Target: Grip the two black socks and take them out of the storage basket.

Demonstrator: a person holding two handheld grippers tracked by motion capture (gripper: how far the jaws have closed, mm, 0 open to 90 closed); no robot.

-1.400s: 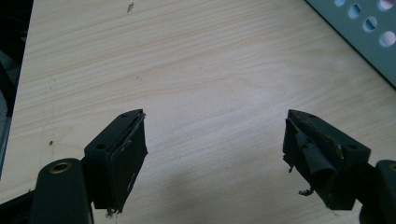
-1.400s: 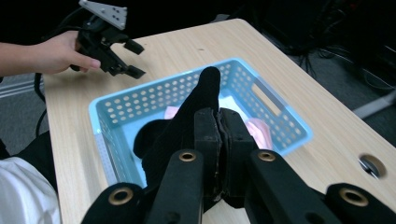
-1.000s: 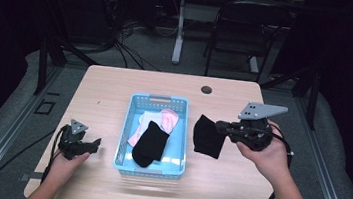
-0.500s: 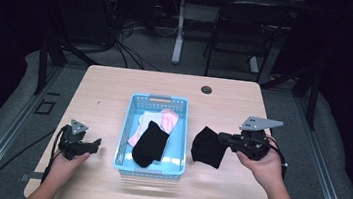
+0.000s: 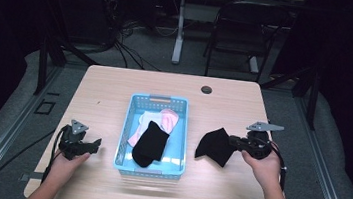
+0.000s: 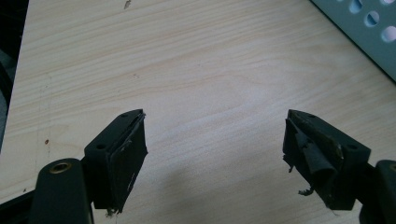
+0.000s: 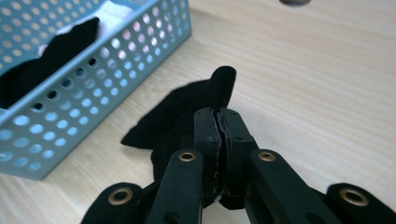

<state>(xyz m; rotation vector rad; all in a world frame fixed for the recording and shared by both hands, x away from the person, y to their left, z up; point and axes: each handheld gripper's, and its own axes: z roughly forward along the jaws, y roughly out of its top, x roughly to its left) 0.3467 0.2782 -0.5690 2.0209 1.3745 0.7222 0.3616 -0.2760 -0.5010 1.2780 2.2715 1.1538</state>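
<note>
Nearest the viewer, the person's two forearms are entering from the near edge of the wooden desk (image 5: 115, 92). The left hand (image 5: 64, 164) is holding the left tongs (image 5: 89, 146) low over the near-left part of the desk, just left of the basket; in the left gripper view its two jaws are standing wide apart with only bare wood between them, so these tongs are released and gripping nothing. The right hand (image 5: 263, 166) is holding the right tongs (image 5: 232, 141) over the near-right part of the desk, pointing left toward the basket. Their jaws are clenched on a black sock (image 5: 216, 146), pinching a fold of the fabric, as the right gripper view (image 7: 219, 135) is showing. The black sock (image 7: 182, 116) is hanging from the jaws and spreading onto the desk just right of the basket, apart from its wall; whether all of it is resting on the wood cannot be told.

In the middle of the desk a light blue perforated basket (image 5: 131, 117) is sitting, holding a second black sock (image 5: 150, 143) at its near end, with a pink sock (image 5: 168, 119) and a white sock (image 5: 148, 120) lying beyond it. Farther off, near the far edge, a small dark round grommet (image 5: 207, 89) is sitting in the desk top. Beyond the desk a black chair (image 5: 245, 34) is standing on the floor.
</note>
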